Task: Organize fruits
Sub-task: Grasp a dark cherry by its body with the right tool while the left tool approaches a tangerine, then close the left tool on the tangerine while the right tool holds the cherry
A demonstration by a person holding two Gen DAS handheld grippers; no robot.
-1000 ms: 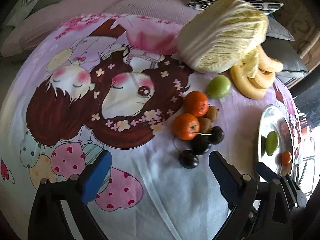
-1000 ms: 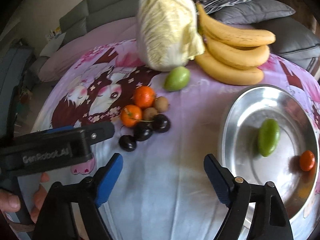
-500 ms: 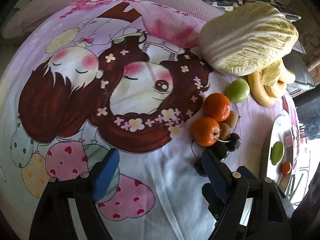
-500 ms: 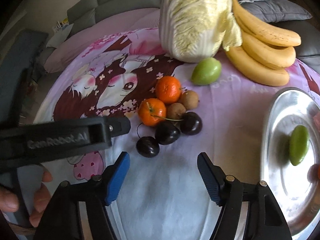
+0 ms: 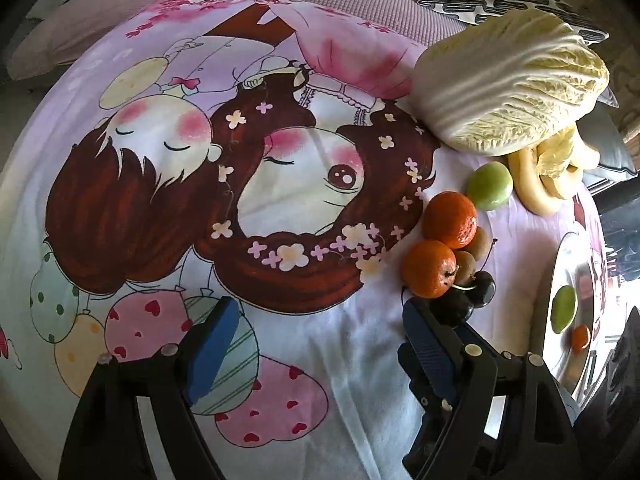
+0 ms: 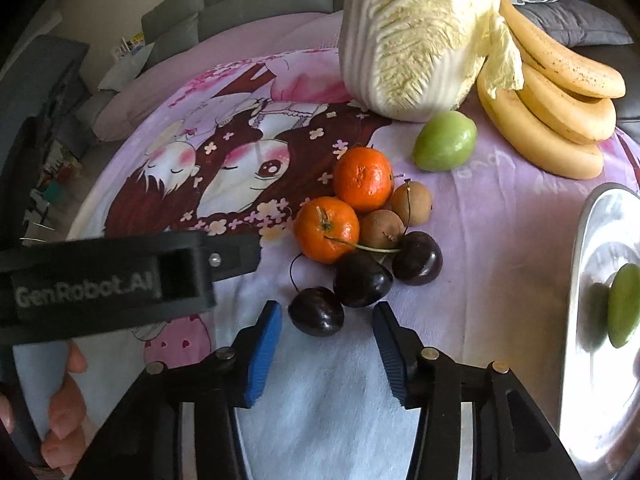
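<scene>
Right claw [image 6: 326,344] closing around nearest cherry [image 6: 316,311], pads not touching.
Left claw [image 5: 316,344] gaped over bare cloth; steel tray [image 6: 580,280] rim clear at right, holding green fruit [image 6: 624,304].

Your left wrist view: looks steeply down along own fingers at printed cloth [image 5: 280,184], fruit pile [image 5: 448,256] at right side, tray [image 5: 560,280] at far right edge.

Your right wrist view: also tilted down, close above fruit pile [image 6: 360,232], tray [image 6: 588,264] at right edge.

Both views share pile, cabbage [image 5: 512,88] [image 6: 416,32], bananas [image 6: 560,96], tray.
</scene>
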